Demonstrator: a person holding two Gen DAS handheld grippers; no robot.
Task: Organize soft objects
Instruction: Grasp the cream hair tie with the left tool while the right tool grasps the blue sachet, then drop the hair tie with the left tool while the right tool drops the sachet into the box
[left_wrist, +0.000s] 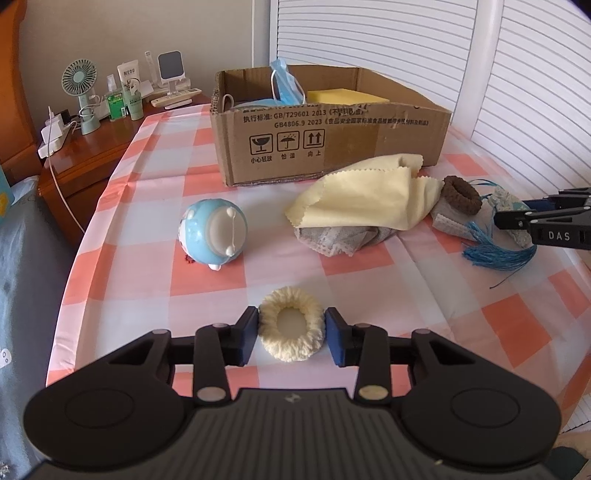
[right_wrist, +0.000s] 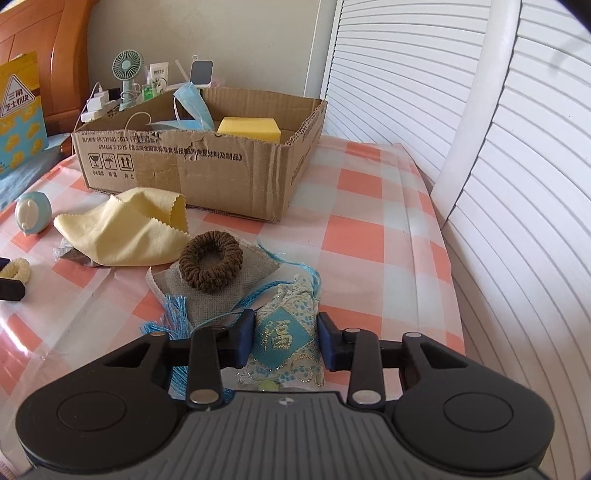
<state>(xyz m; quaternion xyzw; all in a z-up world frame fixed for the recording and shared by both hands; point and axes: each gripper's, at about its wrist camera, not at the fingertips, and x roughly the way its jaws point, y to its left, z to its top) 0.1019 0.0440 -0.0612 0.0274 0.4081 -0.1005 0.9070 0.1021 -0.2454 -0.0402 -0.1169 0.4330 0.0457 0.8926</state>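
Cream scrunchie: fluffy cream fabric hair ring (left_wrist: 291, 329) lies flat on the checked cloth between the left gripper's (left_wrist: 291, 334) blue pads, which touch its sides; clenched on it.
Blue sachet: embroidered blue-and-cream fabric pouch (right_wrist: 284, 338) sits between the right gripper's (right_wrist: 283, 339) spread fingers, a gap on the right; released.
Ahead of right claw: brown knitted hair ring (right_wrist: 211, 260) on grey mesh cloth (right_wrist: 218, 291).
Farther ahead: open cardboard box (right_wrist: 207, 173).
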